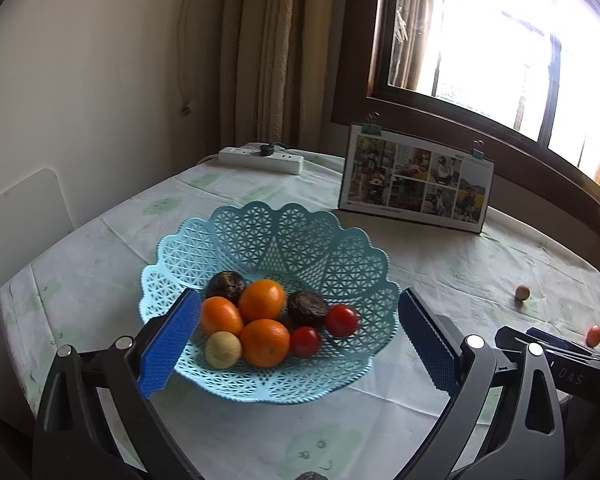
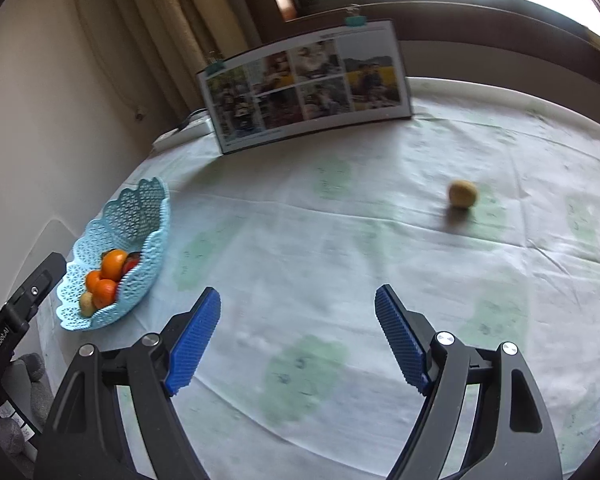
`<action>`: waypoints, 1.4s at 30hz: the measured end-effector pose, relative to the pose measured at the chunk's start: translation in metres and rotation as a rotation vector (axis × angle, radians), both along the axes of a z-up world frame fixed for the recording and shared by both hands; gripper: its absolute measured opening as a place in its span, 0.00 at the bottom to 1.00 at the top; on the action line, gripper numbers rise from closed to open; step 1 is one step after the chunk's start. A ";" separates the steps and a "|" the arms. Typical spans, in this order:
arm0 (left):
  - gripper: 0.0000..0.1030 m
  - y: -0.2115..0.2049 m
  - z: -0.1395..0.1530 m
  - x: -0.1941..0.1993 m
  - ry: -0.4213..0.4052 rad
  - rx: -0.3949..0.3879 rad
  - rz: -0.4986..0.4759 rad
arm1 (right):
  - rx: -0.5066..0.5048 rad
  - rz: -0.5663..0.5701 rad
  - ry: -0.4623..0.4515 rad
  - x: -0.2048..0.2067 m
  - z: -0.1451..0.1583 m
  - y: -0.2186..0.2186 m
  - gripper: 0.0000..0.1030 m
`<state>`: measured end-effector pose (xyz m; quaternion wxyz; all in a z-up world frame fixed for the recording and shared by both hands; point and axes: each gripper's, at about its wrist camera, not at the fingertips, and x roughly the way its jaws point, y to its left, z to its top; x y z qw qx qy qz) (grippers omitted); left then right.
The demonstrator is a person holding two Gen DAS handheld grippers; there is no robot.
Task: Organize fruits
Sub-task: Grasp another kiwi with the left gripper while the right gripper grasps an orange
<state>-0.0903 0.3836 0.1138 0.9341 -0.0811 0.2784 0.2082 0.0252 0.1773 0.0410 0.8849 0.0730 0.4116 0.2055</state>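
Left wrist view: the blue lattice fruit basket (image 1: 272, 304) sits toward the left part of the table (image 1: 440, 264), clear of every edge, with bare tablecloth in front of it and to its right. In it lie three oranges (image 1: 262, 300), two cherry tomatoes (image 1: 342, 320), two dark wrinkled fruits (image 1: 307, 308) and a pale yellowish fruit (image 1: 223, 349). The left gripper (image 1: 298, 336) is spread wide and empty, its blue pads (image 1: 170, 340) flanking the basket's near rim; whether they touch it I cannot tell. Near the right edge lie a small tan fruit (image 1: 522, 293) and a loose cherry tomato (image 1: 594, 336), well apart from the basket. A photo board (image 1: 416, 180) stands along the far edge and a power strip (image 1: 260, 159) lies at the far left corner.

Right wrist view: the right gripper (image 2: 298, 340) hangs above open tablecloth, jaws wide apart and holding nothing. The tan fruit (image 2: 463, 194) lies ahead to the right, alone on the cloth. The basket (image 2: 116, 256) is near the left edge, the photo board (image 2: 308, 84) at the far edge.
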 end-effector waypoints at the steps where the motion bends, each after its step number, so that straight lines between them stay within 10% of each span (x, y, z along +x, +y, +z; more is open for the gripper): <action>1: 0.97 -0.004 0.000 0.002 0.003 0.003 -0.009 | 0.002 -0.015 0.003 0.001 -0.001 -0.007 0.77; 31: 0.97 -0.108 -0.013 0.052 0.096 0.071 -0.235 | -0.090 -0.553 -0.051 0.002 0.000 -0.252 0.77; 42: 0.97 -0.127 -0.012 0.068 0.121 0.097 -0.288 | -0.118 -0.521 0.032 0.037 -0.022 -0.260 0.46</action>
